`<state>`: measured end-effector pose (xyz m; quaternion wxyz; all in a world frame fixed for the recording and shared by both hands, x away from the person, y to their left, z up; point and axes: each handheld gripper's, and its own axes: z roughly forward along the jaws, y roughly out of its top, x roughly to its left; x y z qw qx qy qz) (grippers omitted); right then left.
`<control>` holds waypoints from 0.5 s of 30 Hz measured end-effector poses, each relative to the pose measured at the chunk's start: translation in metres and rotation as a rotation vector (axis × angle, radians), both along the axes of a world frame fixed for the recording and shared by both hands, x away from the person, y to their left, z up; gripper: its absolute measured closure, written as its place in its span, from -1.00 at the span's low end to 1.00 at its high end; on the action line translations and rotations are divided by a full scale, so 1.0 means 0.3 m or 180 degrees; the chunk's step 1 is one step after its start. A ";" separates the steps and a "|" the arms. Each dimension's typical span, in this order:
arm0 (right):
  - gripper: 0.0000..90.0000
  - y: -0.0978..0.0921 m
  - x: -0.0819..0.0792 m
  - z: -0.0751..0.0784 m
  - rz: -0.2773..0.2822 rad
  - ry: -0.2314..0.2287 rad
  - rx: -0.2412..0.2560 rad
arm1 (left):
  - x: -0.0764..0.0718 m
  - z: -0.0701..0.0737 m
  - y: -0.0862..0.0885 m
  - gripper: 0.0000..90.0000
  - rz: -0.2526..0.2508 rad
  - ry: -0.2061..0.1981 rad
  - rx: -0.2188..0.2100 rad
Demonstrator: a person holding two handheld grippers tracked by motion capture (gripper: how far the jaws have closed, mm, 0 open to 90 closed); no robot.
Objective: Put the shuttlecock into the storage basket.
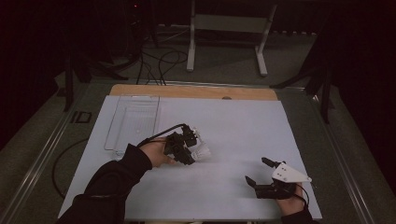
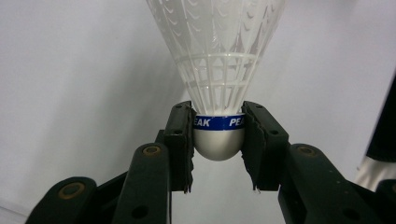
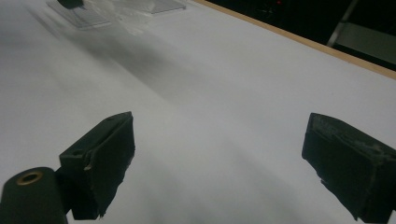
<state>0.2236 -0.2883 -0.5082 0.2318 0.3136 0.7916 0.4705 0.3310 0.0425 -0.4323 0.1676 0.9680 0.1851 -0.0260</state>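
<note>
A white plastic shuttlecock [image 2: 218, 70] with a blue band and a rounded white base is clamped by that base in my left gripper [image 2: 218, 135]. In the high view the left gripper [image 1: 192, 147] hovers over the middle-left of the white table, and the shuttlecock [image 1: 201, 151] points right. My right gripper [image 1: 258, 171] rests near the table's front right, jaws wide apart with nothing between them. The right gripper view has its two black pads [image 3: 100, 161] over bare white table.
A clear plastic tray [image 1: 133, 119] lies at the back left of the white table [image 1: 233, 135]. A wooden strip [image 1: 191, 91] runs along the far edge. Beyond it are cables and a metal stand [image 1: 226, 35] on the floor.
</note>
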 end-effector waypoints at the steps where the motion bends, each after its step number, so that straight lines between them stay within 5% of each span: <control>1: -0.79 0.000 0.000 0.000 -0.0001 0.0000 -0.0001 | -0.001 0.004 0.004 0.47 -0.0016 -0.0010 0.0001; 15: -0.79 -0.003 0.004 -0.003 0.0023 0.0060 0.0033 | -0.020 0.069 0.074 0.47 -0.0093 -0.0027 -0.0063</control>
